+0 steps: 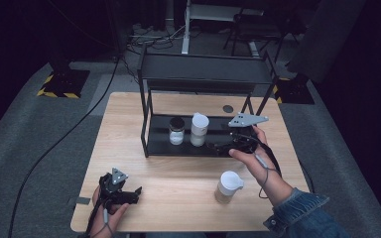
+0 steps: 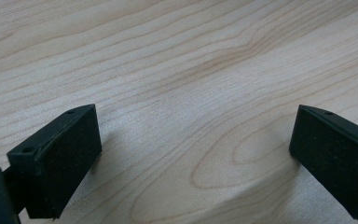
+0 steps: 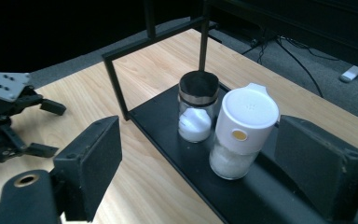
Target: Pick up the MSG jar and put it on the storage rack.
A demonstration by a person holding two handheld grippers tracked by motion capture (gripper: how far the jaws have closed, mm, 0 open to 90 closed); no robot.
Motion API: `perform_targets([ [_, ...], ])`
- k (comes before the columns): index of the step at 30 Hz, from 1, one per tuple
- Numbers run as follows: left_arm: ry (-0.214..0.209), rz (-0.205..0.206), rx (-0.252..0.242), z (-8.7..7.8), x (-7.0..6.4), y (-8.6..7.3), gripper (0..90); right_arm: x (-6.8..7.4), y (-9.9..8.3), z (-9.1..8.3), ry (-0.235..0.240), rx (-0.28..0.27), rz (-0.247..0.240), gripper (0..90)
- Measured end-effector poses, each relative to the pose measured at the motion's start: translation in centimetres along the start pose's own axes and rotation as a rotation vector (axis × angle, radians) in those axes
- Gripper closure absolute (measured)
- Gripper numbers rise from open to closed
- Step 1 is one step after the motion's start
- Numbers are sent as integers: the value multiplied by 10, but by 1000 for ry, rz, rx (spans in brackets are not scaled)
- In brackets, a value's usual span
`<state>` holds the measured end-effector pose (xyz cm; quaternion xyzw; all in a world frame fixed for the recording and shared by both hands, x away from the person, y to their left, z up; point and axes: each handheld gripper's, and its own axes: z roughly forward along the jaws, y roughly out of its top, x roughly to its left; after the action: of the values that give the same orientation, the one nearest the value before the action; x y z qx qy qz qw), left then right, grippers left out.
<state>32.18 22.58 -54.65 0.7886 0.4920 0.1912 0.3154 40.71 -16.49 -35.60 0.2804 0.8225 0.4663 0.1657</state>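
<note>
A black two-tier rack (image 1: 203, 72) stands on the wooden table (image 1: 178, 171). On its lower shelf (image 3: 251, 200) are a black-lidded glass jar (image 1: 176, 131) (image 3: 196, 109) and a white-lidded jar (image 1: 199, 129) (image 3: 242, 135), both holding white powder. My right gripper (image 1: 214, 148) (image 3: 199, 158) is open at the shelf's right part and points at the white-lidded jar, which is just ahead of its jaws and untouched. A second white-lidded jar (image 1: 227, 186) stands on the table near my right forearm. My left gripper (image 1: 137, 195) (image 2: 193, 140) (image 3: 49, 129) rests open on bare wood at the front left.
The rack's upper shelf hangs over the jars, and its thin black posts (image 3: 114, 84) frame the shelf's left end. A dark round disc (image 1: 227, 108) lies on the table behind the rack. Grey carpet and cables surround the table.
</note>
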Motion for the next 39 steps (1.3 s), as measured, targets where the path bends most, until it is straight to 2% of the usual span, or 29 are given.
perform_targets([
  [11, -1, -1, 0, 0, 0, 0, 17, 13, -12, -23, 11, -14, -2, 150],
  [20, 0, -1, -1, 0, 0, 0, 17, 20, -21, -35, 20, -13, -11, 130],
  [26, 0, 1, 1, 0, 0, 0, 17, 23, -28, -39, 20, -10, -15, 118],
  [39, 0, -1, -1, 0, 0, 0, 17, 26, -47, -43, 26, -7, 13, 108],
])
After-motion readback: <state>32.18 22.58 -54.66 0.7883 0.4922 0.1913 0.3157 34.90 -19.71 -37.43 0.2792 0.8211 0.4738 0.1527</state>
